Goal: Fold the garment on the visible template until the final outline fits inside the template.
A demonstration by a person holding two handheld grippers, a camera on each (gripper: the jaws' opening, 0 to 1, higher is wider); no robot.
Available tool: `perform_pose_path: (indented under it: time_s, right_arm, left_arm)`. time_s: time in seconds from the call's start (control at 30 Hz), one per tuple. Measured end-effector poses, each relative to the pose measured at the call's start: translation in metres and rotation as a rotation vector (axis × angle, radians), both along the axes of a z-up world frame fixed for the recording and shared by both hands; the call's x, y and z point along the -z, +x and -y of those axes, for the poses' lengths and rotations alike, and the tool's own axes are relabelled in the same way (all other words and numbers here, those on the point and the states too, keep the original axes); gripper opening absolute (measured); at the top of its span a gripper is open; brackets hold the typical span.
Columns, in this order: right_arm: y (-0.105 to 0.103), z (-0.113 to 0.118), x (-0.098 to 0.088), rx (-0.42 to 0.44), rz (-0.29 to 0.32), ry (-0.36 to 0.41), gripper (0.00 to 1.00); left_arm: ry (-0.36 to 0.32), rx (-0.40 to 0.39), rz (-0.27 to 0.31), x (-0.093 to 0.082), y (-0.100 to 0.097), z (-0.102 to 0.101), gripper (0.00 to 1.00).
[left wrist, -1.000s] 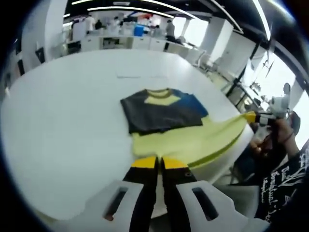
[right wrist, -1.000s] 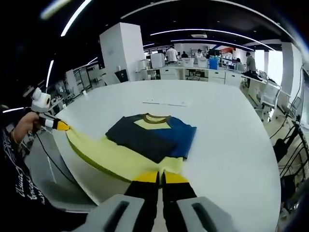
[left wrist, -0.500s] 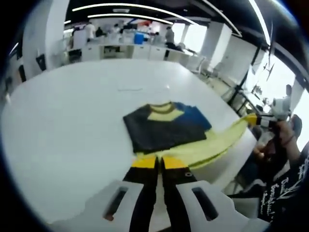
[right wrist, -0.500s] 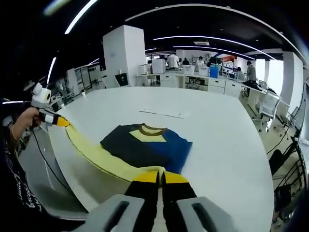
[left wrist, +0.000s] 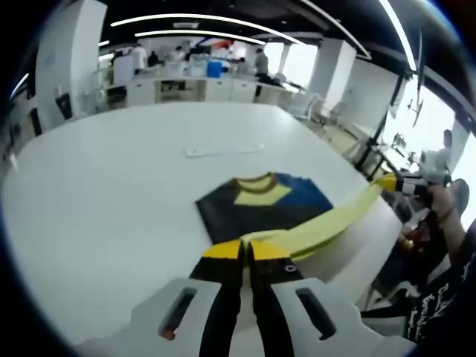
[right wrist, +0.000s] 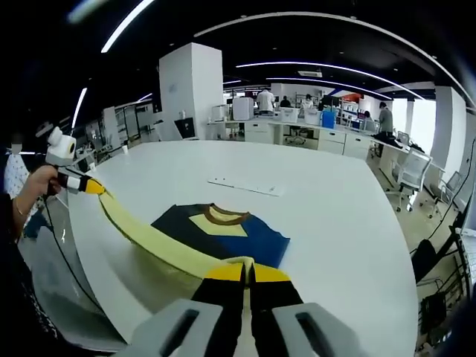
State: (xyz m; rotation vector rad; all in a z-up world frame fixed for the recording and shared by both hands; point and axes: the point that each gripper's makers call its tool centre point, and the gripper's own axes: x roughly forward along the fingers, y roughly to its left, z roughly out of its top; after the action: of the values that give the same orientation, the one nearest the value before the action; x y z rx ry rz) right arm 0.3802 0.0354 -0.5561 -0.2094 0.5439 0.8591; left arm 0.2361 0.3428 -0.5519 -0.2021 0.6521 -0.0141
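Garment of yellow, dark grey and blue fabric with a brown collar (left wrist: 262,199) (right wrist: 216,230) lies on the round white table (left wrist: 111,186) (right wrist: 335,223), its folded upper part flat near the table's near edge and its collar turned toward the far edge, where a thin white strip (left wrist: 223,150) (right wrist: 245,185) lies well apart from it. The yellow hem is lifted off the table and stretched into a long band running along the near edge, so the garment's long axis at this end runs side to side between the two grippers, across the collar-to-hem line. The left gripper (left wrist: 245,251) (right wrist: 88,186), black with yellow tips on a white body, has its jaws pressed together on one hem corner; in the right gripper view it sits out past the table's edge, held by a person's hand (right wrist: 33,195). The right gripper (right wrist: 246,273) (left wrist: 390,181), of the same build, pinches the other hem corner with jaws closed, and in the left gripper view a hand (left wrist: 439,212) holds it beyond the table's edge. Desks and standing people fill the office beyond the far edge.
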Motion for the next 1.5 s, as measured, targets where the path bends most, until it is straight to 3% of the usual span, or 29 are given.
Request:
perform_pose_path:
  time_s: [0.47, 0.83, 1.2, 1.5]
  right_arm:
    - [0.035, -0.019, -0.005, -0.010, 0.034, -0.013, 0.00]
    - [0.067, -0.030, 0.002, 0.014, 0.037, -0.004, 0.00]
    - [0.100, -0.045, 0.015, 0.029, 0.040, 0.001, 0.00]
    - [0.131, -0.060, 0.031, 0.063, 0.048, 0.004, 0.00]
  left_arm:
    - [0.032, -0.001, 0.036, -0.005, 0.038, -0.020, 0.00]
    - [-0.002, -0.037, 0.077, -0.006, 0.069, -0.033, 0.00]
    - [0.017, -0.052, 0.069, 0.011, 0.101, -0.047, 0.00]
    - [0.030, -0.093, 0.095, 0.025, 0.131, -0.061, 0.00]
